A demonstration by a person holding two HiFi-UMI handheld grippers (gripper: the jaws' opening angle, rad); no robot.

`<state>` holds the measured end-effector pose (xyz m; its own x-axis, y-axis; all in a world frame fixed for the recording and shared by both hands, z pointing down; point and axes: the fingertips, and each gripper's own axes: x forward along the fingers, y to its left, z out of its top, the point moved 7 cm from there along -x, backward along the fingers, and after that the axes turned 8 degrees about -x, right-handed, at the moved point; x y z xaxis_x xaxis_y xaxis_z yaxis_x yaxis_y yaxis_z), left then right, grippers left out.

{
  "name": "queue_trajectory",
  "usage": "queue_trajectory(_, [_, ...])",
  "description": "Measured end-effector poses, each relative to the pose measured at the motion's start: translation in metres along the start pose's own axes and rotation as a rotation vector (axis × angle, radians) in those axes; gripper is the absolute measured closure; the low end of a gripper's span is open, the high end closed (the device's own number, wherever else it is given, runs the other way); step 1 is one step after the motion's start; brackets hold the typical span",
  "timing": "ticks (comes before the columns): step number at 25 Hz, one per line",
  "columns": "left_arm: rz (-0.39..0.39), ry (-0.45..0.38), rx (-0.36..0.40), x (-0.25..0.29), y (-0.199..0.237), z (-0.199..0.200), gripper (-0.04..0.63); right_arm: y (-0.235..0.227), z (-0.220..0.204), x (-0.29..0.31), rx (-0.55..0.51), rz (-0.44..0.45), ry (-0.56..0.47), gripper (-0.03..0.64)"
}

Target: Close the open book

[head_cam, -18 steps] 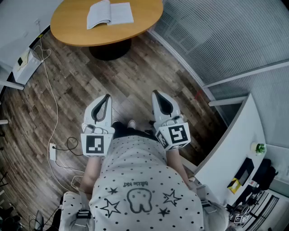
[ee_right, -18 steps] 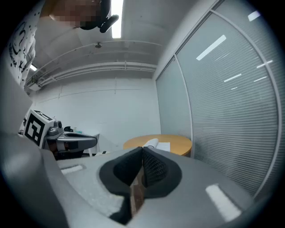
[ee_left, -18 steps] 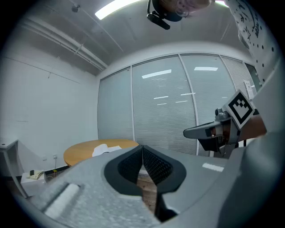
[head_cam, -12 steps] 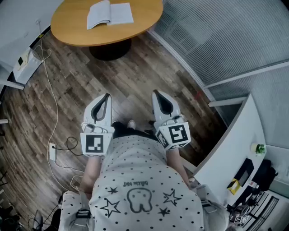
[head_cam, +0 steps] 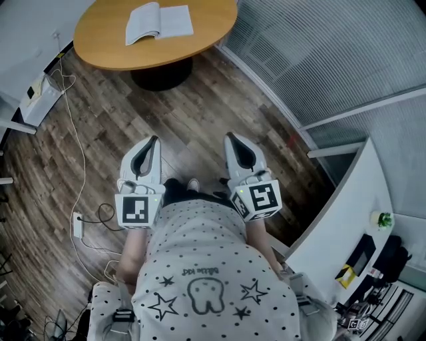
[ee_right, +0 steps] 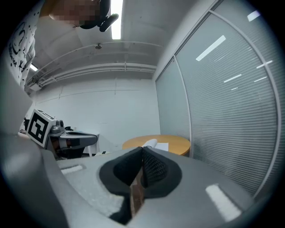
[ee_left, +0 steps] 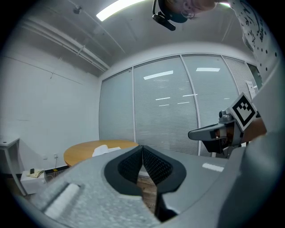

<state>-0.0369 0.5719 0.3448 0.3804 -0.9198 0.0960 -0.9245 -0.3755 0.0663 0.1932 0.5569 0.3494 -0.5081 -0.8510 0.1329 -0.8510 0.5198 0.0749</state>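
Each gripper view shows what the head view does not: the left gripper (ee_left: 142,148) and the right gripper (ee_right: 142,148) both have their jaws clenched tip to tip, with nothing between them. The head view gives the layout: the book (head_cam: 160,20) lies open on the round table (head_cam: 100,46), well apart from both grippers at 11 o'clock, across the wooden floor (head_cam: 200,113).
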Motion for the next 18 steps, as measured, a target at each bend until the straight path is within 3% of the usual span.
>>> queue_trajectory(11, [0.01, -0.015, -0.023, 0.013, 0.01, 0.016, 0.583, -0.015, -0.01, -0.004, 0.076, -0.019, 0.009, 0.612])
queue_trajectory(18, [0.025, 0.003, -0.057, 0.046, 0.035, 0.011, 0.583, -0.03, -0.014, 0.031, 0.082, -0.03, 0.051, 0.612])
